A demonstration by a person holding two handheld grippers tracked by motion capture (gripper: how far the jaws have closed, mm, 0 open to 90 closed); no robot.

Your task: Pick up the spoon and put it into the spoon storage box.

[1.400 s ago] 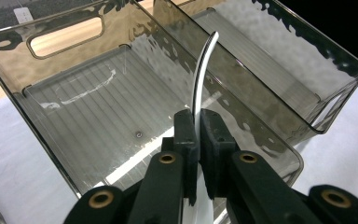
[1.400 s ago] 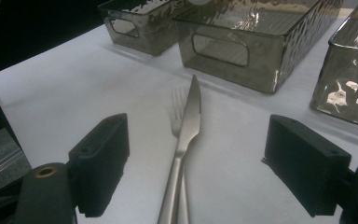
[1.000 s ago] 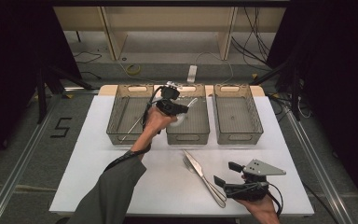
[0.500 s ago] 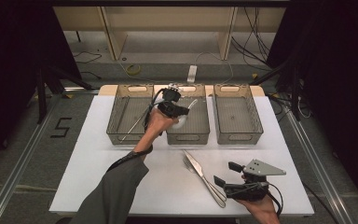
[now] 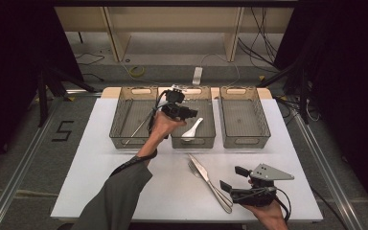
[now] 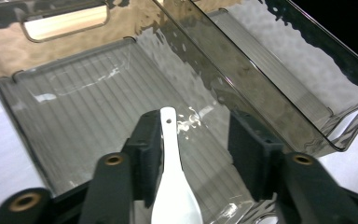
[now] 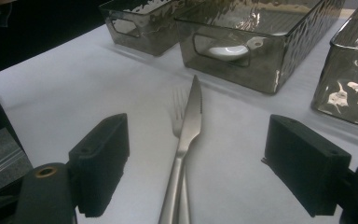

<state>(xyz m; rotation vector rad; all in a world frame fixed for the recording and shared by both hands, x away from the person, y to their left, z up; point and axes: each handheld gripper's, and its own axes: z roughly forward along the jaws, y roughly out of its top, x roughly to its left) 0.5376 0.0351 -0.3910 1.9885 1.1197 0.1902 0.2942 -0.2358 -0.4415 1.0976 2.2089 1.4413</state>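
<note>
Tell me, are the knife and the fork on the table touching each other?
Touching. The right gripper view shows the knife lying on top of the fork, its blade crossing the tines and the two handles overlapping with no gap. The high view agrees.

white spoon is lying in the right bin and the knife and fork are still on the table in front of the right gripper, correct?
Not the right bin: the high view shows the white spoon in the middle bin of the three. The knife and fork do lie on the table before the right gripper.
</note>
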